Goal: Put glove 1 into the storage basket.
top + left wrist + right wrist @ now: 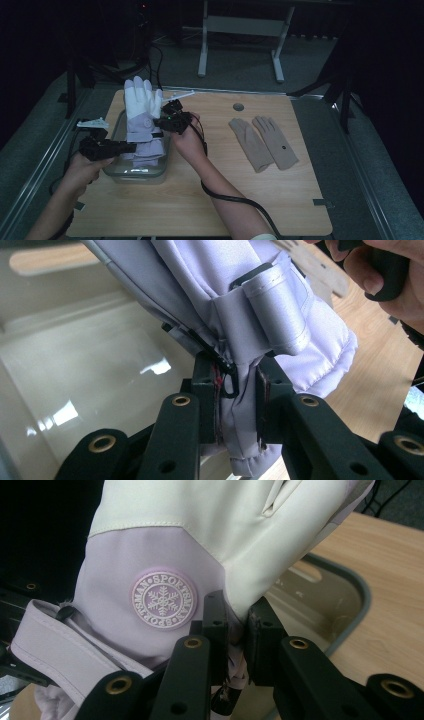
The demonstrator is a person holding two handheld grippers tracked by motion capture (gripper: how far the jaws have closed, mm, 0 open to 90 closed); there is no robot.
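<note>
Both grippers pinch lilac glove (142, 127) (snowflake badge (164, 600) faces right's).

"SPORTSMAN" snowflake badge (164, 599) on lilac glove (125, 560)

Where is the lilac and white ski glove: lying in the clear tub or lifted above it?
Lifted: the ski glove hangs above the clear tub, pinched by left gripper and right gripper.

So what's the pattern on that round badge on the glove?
A white snowflake on the lilac badge, clearest in the right gripper view.
</note>
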